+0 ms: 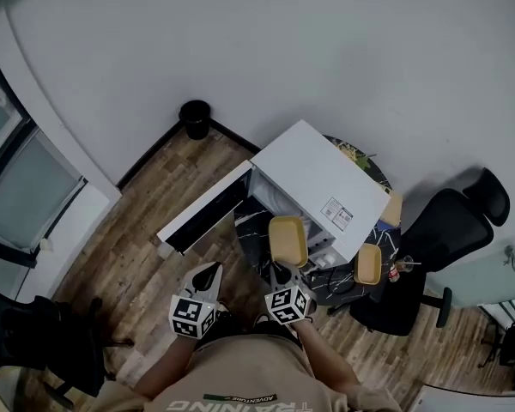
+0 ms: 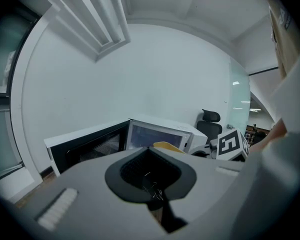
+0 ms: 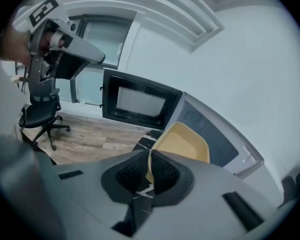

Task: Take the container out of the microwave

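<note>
Just in front of the open microwave (image 1: 319, 177), the yellow container (image 1: 289, 240) hangs clear of the cavity, above the near edge of the dark marble-patterned table (image 1: 243, 227). Your right gripper (image 1: 281, 275) holds it: in the right gripper view the two jaws are clamped on the container's near rim (image 3: 182, 144), one pad on each side of the wall, and the container tilts so that its inside faces the camera. Your left gripper (image 1: 208, 275) is level with the right one and just to its left, apart from the container; in the left gripper view its jaws (image 2: 151, 176) are pressed together with nothing between them, and the container's yellow edge (image 2: 167, 146) shows beyond them. The microwave door (image 1: 204, 209) is swung fully open to your left, dark window side facing you. A second yellow container (image 1: 368, 264) rests on the table to the right of the microwave, well apart from the held one. A black office chair (image 1: 446, 230) stands beside the table on that side. A black bin (image 1: 195, 118) sits against the wall on the wooden floor (image 1: 146, 256), behind the door.
</note>
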A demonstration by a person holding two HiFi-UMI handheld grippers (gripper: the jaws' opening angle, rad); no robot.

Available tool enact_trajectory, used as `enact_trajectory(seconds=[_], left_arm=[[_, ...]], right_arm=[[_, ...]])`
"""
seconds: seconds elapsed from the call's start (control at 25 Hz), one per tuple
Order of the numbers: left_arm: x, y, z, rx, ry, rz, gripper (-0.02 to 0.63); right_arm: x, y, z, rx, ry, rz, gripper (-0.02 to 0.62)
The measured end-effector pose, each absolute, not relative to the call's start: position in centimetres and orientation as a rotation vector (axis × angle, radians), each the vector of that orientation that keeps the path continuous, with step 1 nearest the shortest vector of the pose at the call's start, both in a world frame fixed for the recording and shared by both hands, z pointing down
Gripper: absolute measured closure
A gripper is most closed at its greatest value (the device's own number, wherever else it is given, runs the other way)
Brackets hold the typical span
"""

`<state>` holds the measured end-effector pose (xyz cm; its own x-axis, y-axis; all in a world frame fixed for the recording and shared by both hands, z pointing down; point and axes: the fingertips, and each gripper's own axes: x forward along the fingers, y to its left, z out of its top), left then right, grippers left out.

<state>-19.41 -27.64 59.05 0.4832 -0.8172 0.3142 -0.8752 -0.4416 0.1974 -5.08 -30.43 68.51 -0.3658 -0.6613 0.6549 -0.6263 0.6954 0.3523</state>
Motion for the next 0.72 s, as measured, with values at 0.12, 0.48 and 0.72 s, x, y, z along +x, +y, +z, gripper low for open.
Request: enact_trajectory(seconds=[0.12, 0.48, 0.72], left_arm=[[-18.4, -26.1, 58.3, 2.411, -1.453, 0.247, 0.6], [-12.2, -17.4, 57.8, 2.365, -1.55, 0.263, 0.6], [-9.4, -11.7, 58.1, 2.328, -1.579, 0.329, 0.6]], right_arm=[[-4.9, -28.6, 67.7, 0.957, -2.122, -0.066, 0.586], [-3.1, -22.4, 65.8, 0.823, -2.247, -0.131, 0.586], [-0.7, -17.6, 65.0, 0.783, -2.312, -0.132, 0.586]])
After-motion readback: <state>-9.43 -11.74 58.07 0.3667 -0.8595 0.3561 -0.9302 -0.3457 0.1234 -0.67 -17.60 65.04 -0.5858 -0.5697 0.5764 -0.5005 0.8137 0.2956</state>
